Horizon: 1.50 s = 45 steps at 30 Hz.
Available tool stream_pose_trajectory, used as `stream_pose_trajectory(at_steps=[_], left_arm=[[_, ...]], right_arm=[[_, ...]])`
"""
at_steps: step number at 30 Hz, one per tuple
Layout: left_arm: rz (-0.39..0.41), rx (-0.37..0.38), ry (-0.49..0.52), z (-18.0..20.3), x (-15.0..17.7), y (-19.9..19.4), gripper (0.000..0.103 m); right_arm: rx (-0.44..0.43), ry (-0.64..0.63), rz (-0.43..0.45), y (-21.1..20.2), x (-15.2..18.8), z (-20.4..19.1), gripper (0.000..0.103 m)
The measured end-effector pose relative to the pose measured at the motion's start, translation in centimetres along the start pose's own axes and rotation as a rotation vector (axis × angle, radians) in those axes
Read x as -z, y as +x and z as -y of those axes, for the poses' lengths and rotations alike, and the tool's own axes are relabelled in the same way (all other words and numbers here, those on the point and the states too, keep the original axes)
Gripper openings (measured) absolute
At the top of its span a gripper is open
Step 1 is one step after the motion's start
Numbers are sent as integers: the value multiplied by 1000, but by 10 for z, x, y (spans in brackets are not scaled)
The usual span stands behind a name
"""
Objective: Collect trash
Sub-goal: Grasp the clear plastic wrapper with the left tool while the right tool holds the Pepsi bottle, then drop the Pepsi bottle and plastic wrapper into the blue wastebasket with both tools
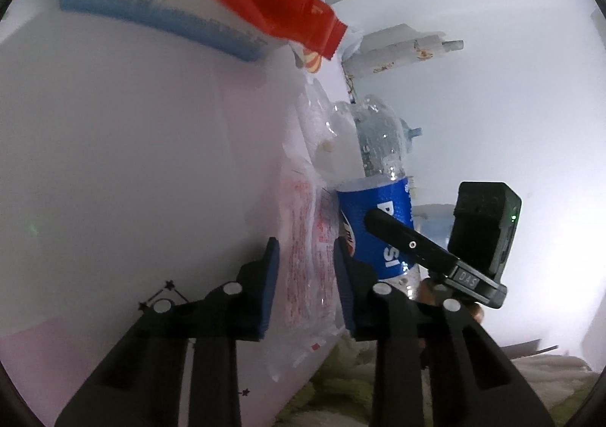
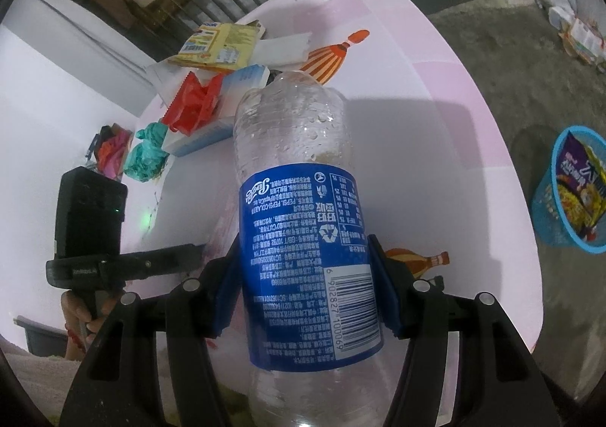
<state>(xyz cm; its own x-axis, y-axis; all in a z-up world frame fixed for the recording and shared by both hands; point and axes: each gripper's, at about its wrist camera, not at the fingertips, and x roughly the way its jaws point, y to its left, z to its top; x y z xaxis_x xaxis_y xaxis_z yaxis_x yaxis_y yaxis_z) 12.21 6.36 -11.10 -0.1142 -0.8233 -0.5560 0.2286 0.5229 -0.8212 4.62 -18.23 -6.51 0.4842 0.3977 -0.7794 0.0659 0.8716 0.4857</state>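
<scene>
My right gripper [image 2: 305, 281] is shut on an empty clear Pepsi bottle [image 2: 299, 222] with a blue label, held above the pink table [image 2: 435, 116]. The bottle also shows in the left wrist view [image 1: 378, 215], with the right gripper's black body beside it. My left gripper [image 1: 305, 285] has its blue pads on either side of a clear plastic wrapper with red print [image 1: 306, 268] lying on the table. A red wrapper [image 2: 193, 105], a green crumpled wrapper [image 2: 146, 154], a blue-and-white box [image 2: 212, 128] and a yellow packet [image 2: 219, 44] lie at the table's far side.
A blue bin [image 2: 568, 192] holding a noodle packet stands on the concrete floor to the right of the table. More litter [image 2: 575, 33] lies on the floor at the far right. A railing and a grey cabinet stand behind the table.
</scene>
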Motion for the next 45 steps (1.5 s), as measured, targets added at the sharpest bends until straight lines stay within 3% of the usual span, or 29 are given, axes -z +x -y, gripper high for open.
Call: stream_pose_trajectory(at_steps=[7, 13, 19, 24, 31, 38, 42, 45], left_arm=[[12, 248, -41, 0, -2, -4, 20], [-13, 63, 88, 19, 0, 11, 9], [31, -97, 168, 34, 1, 14, 0], [82, -185, 253, 56, 3, 1, 0], [113, -231, 396, 105, -10, 2, 0], [11, -199, 557, 181, -47, 66, 0], [-108, -197, 648, 235, -71, 141, 0], [-205, -228, 659, 252, -86, 199, 0]], right_arm=[[-32, 32, 6, 0, 0, 4, 57], [-49, 44, 10, 1, -3, 5, 57], [-107, 71, 30, 1, -4, 12, 56], [-214, 110, 64, -6, -3, 27, 56], [-311, 196, 173, -38, -6, 64, 56], [-355, 379, 373, -96, 5, 144, 56], [-371, 569, 470, -117, 25, 207, 56], [-434, 777, 483, -107, 47, 255, 56]])
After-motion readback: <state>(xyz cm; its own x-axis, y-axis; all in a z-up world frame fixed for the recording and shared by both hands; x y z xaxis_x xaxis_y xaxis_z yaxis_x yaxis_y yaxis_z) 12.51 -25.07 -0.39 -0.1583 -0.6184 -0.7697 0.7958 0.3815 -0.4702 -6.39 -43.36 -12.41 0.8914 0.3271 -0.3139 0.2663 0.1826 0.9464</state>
